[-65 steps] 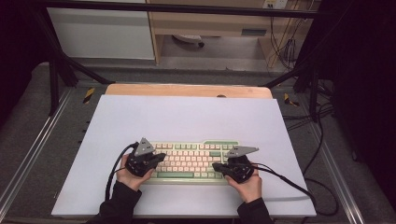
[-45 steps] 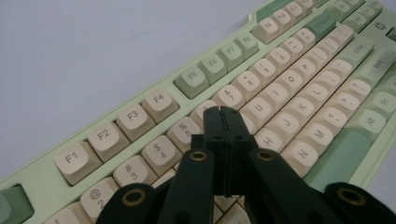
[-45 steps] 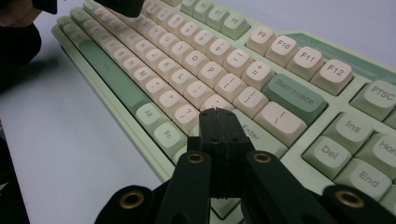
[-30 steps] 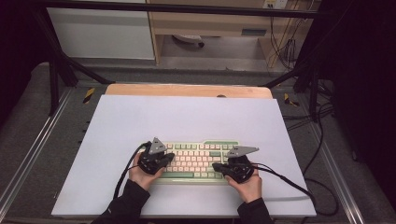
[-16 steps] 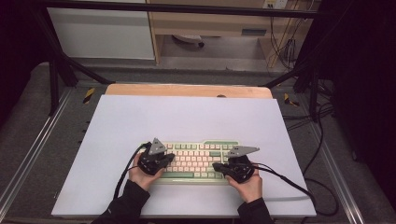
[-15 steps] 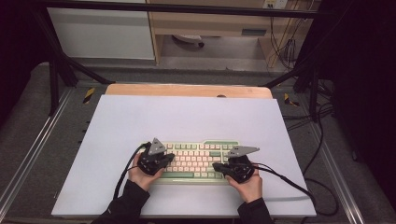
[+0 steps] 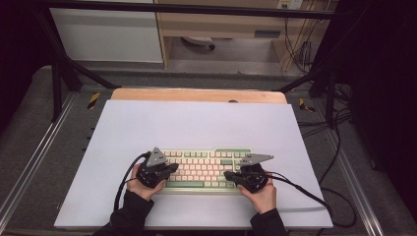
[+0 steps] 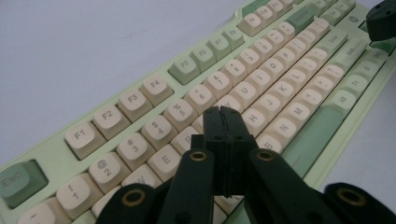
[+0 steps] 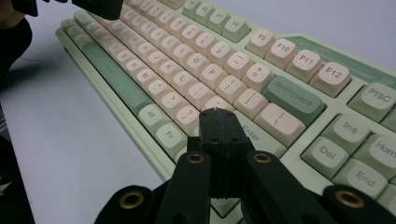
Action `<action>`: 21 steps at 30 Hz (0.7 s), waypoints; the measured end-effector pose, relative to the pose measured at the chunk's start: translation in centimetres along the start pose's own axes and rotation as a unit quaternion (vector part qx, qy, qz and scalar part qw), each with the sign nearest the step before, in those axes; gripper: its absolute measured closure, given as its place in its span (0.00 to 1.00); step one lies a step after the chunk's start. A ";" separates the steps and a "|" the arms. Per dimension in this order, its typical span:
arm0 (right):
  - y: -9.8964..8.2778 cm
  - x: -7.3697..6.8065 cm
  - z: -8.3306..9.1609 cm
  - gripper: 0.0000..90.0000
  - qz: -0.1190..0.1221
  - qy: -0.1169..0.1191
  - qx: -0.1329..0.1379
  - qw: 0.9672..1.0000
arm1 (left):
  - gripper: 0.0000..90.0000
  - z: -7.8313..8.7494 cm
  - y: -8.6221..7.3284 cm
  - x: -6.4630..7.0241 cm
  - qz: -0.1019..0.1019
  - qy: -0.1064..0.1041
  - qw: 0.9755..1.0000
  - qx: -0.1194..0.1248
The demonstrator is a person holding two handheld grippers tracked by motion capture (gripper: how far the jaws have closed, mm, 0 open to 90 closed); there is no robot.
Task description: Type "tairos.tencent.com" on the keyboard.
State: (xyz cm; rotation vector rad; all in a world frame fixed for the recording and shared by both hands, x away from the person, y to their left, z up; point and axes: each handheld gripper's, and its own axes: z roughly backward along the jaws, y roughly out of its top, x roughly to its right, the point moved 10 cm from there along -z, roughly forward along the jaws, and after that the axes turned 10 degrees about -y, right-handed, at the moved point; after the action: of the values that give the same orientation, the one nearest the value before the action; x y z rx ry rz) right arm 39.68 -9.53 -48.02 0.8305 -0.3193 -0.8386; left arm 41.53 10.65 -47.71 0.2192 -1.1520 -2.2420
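keyboard [image 7: 204,167] lies flat on the white table [image 7: 196,123], near the front edge, long axis running left to right, key rows facing the person. legends readable in left gripper view: esc, f1, f2, f3, f4, number keys 1 to 7, letters e, h, j, k, l, n, m on cream caps; green esc and green space bar. right gripper view reads f9 to f12, backspace, enter, alt, fn, ptsc, ins, del, home, end. no brand name legible. left gripper [image 8: 223,112] fingers pressed together, holding nothing, tips over the keys around t/g, contact unclear. right gripper [image 9: 217,113] fingers pressed together too, empty, tips over the keys left of enter. keys under both fingers hidden; far legends blurred; keyboard ends covered by the hands in the high view
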 end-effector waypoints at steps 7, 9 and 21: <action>0.1 0.0 0.1 1.00 -0.001 0.000 0.003 1.000 | 1.00 1.1 -0.7 -0.4 0.006 0.003 1.000 0.002; 0.1 0.0 0.1 1.00 -0.003 -0.001 0.004 1.000 | 1.00 1.4 -1.0 -0.5 0.007 0.003 1.000 0.002; 0.3 -0.3 -0.1 1.00 -0.004 0.003 0.003 1.000 | 1.00 3.8 -3.0 -1.6 0.021 0.015 1.000 0.008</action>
State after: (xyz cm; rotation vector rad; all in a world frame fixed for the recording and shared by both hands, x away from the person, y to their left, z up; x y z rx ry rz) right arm 39.68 -9.12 -47.86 0.8398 -0.3141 -0.8435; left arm 40.02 15.46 -47.94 0.2336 -1.1497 -2.1864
